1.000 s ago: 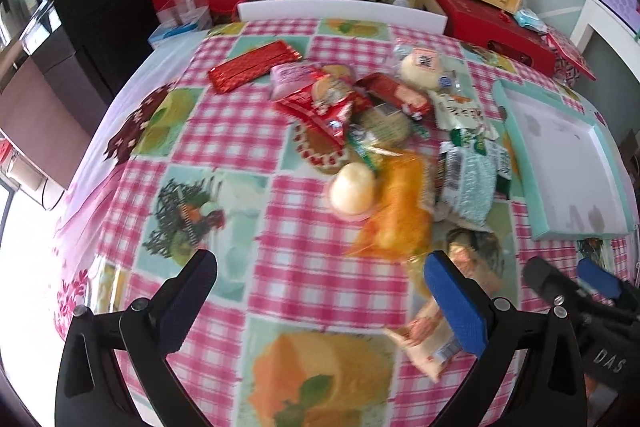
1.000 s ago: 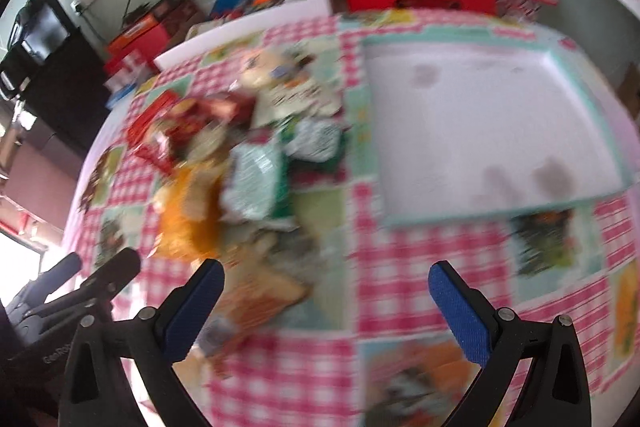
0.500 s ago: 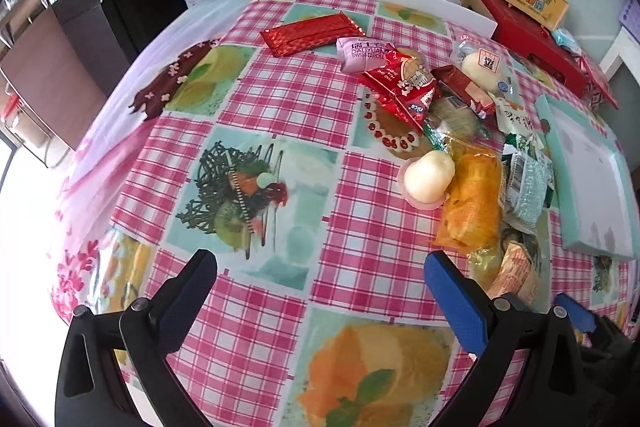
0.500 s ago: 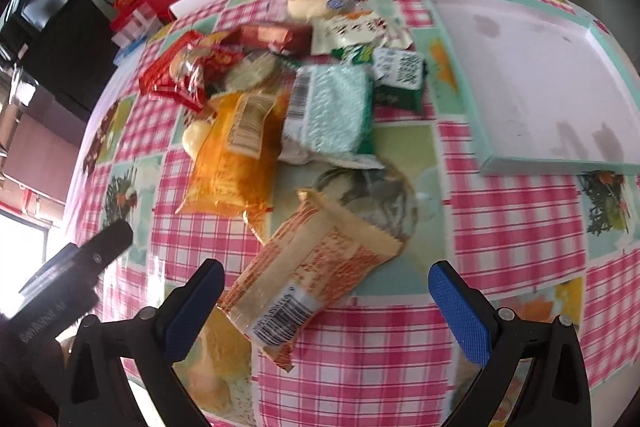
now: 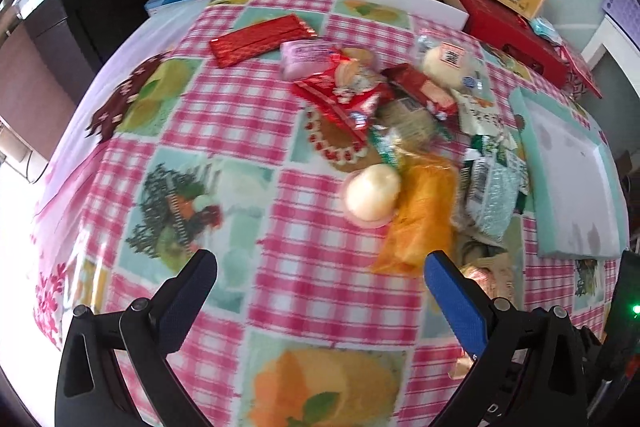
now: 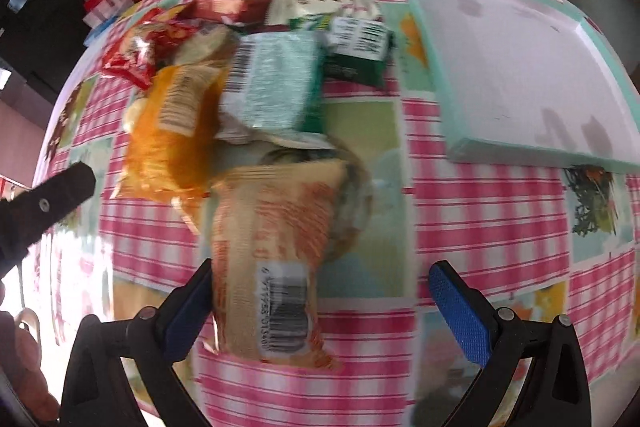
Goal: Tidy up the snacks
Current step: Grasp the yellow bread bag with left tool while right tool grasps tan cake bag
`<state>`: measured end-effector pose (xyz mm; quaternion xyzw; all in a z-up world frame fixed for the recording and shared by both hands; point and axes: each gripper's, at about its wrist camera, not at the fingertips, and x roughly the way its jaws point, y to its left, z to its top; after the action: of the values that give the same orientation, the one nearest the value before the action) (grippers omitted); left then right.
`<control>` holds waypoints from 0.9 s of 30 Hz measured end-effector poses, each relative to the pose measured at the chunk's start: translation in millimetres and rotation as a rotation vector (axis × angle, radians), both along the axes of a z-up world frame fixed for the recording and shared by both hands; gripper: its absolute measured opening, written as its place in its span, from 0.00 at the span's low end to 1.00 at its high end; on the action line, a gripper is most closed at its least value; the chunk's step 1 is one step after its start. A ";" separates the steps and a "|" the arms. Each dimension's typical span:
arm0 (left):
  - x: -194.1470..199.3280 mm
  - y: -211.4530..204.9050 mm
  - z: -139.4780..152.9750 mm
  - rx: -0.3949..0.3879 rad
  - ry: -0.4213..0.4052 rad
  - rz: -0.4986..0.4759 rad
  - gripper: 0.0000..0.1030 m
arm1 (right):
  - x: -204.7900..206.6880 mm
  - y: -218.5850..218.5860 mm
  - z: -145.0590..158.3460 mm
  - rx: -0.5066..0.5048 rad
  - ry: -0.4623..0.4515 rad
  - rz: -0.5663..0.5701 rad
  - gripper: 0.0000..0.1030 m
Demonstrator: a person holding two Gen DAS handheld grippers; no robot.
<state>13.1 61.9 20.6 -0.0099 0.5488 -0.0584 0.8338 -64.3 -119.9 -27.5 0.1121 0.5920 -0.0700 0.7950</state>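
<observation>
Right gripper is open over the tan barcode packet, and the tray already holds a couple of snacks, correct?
Not quite. The tray holds no snacks; the right wrist view shows its white inside bare apart from a few dark marks. The rest stands: the right gripper has its jaws apart over the tan barcode packet.

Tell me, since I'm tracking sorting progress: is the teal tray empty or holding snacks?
Empty. The tray shows only its bare white floor with a few faint marks in both views; the snacks all lie on the tablecloth beside it.
</observation>
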 end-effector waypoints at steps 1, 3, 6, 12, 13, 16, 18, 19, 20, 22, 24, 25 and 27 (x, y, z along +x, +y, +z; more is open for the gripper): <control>2.5 -5.7 -0.6 -0.001 0.004 -0.008 1.00 | -0.7 -4.4 -0.6 -0.001 -0.004 -0.002 0.98; 6.8 -15.5 -2.5 -0.002 0.012 -0.022 1.00 | -1.6 -13.6 -1.3 0.001 -0.012 0.000 0.95; 13.0 -27.8 -5.0 -0.008 0.017 -0.039 1.00 | 0.3 -17.1 0.1 0.013 -0.025 0.019 0.90; 20.9 -46.0 -12.3 0.004 0.028 -0.068 0.82 | 19.4 -6.9 5.9 0.011 -0.047 0.047 0.78; 21.8 -48.6 -13.9 0.003 0.032 -0.075 0.78 | 21.2 -6.7 7.3 0.013 -0.053 0.045 0.74; 23.3 -55.2 -17.5 0.004 0.036 -0.090 0.77 | 29.3 -7.2 13.1 0.027 -0.067 0.042 0.66; 24.3 -59.1 -20.3 0.010 0.041 -0.100 0.71 | 29.4 -10.0 14.3 0.032 -0.078 0.041 0.59; 24.8 -61.4 -22.6 0.012 0.049 -0.105 0.65 | 29.7 -11.1 14.3 0.035 -0.083 0.040 0.55; 24.9 -62.7 -24.3 0.010 0.054 -0.108 0.64 | 28.6 -12.5 13.0 0.040 -0.088 0.040 0.52; 24.9 -66.2 -27.9 0.011 0.062 -0.111 0.58 | 30.5 -13.6 13.0 0.047 -0.094 0.036 0.49; 24.4 -68.4 -31.2 0.007 0.069 -0.111 0.52 | 27.9 -21.4 16.5 0.056 -0.102 0.035 0.45; 24.0 -68.7 -32.0 0.007 0.068 -0.110 0.50 | 28.9 -23.5 16.2 0.062 -0.104 0.033 0.44; 23.1 -68.4 -31.0 -0.003 0.063 -0.111 0.42 | 27.7 -25.5 17.8 0.072 -0.108 0.034 0.41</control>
<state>36.2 -6.5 -10.4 0.0171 0.5743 -0.1050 0.8117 -36.6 -145.4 -9.7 0.1342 0.5524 -0.0291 0.8222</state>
